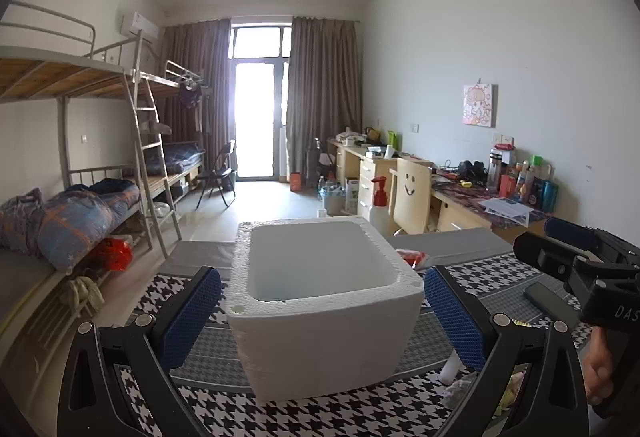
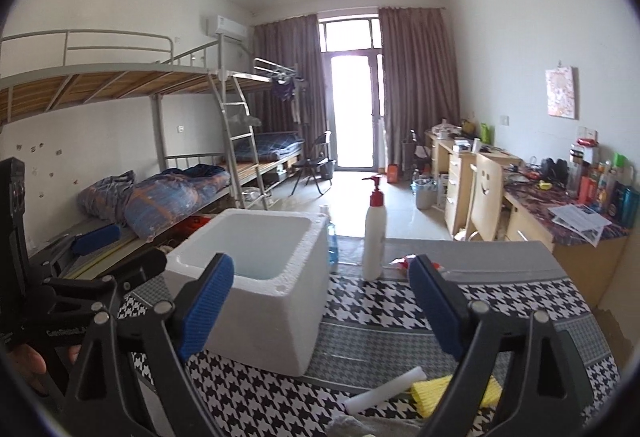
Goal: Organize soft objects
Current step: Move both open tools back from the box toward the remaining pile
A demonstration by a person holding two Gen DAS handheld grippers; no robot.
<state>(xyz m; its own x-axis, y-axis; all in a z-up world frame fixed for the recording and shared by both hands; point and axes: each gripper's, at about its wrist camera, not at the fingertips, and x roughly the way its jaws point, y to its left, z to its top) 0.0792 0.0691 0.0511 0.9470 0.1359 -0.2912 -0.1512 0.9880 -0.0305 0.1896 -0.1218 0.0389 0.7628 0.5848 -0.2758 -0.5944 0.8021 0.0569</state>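
Soft items, a yellow sponge (image 2: 456, 389) and white foam roll (image 2: 384, 389), lie on the surface nearer than the foam box (image 2: 256, 277). Both grippers' fingers (image 2: 208, 301) stand apart, empty. Best: pinch the sponge mid-body, lift clear, lower into the box.

Left gripper (image 1: 322, 311) level, jaws spread wide, nothing between the blue pads (image 1: 192, 317). Right gripper (image 2: 322, 311) same: jaws wide apart, pads (image 2: 208, 311) bare, held just right of the left one. Bare hand (image 1: 600, 369) wraps the right gripper's handle.
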